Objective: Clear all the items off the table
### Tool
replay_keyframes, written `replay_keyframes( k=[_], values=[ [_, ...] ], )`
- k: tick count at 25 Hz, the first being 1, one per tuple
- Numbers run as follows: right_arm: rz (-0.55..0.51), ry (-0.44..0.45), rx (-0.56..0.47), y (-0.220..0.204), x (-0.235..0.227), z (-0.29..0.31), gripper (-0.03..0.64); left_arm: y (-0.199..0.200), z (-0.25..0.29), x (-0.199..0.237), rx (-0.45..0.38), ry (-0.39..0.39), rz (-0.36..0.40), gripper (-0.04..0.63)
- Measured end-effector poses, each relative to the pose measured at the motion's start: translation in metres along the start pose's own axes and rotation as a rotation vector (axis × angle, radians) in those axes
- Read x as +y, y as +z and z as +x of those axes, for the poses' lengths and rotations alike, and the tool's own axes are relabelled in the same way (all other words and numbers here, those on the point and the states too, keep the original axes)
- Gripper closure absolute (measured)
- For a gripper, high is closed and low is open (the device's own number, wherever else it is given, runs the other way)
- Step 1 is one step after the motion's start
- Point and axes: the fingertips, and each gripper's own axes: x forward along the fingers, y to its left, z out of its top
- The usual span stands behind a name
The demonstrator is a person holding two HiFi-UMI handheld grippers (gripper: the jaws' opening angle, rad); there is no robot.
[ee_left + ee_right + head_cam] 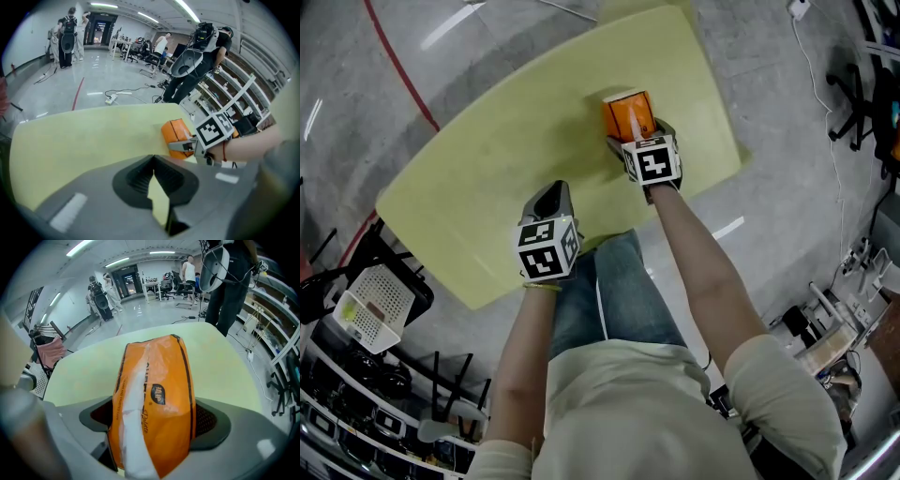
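The orange pack (pixel 154 404) is filling the right gripper view. It is showing a small dark oval logo on its front, a line of cursive script beside that, and fine print running down 1 edge. None of it is coming through sharp enough to read. A white band is running lengthwise down the wrapper.

The right hand-held gripper (pixel 639 138) is pointing steeply down at the pack, with its 2 jaws standing wide, 1 on each side. The pack is sitting between the dark pads, which are not clamping it, so the grip is released. The pack is resting on the yellow-green table (pixel 487 187), toward the far edge in the head view.

The left hand-held gripper (pixel 548 199) is hanging over the near edge of the table, well apart from the pack. Its jaws are clenched together with nothing between them. In its own view the pack is lying ahead and to the right. Both marker cubes are showing black-and-white square patterns and no lettering.
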Motion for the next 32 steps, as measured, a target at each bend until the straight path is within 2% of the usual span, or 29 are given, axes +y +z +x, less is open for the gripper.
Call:
replay_keyframes(
  k=[4,10,13,32],
  values=[
    [-0.004,-0.007,0.006,0.000,-0.001,-0.003,0.169,0.000,-0.003,0.005,-0.003,0.006,-0.009,0.586],
    [-0.028,-0.049,0.013,0.002,-0.003,-0.014,0.276,0.003,-0.011,0.009,-0.013,0.006,-0.008,0.586],
    [-0.035,-0.064,0.031,-0.002,-0.002,-0.022,0.305,0.004,-0.016,0.008,-0.017,0.006,0.001,0.586],
    [0.112,-0.123,-0.032,-0.028,0.032,-0.111,0.316,0.005,-0.082,0.003,-0.067,-0.008,0.033,0.586]
  ],
)
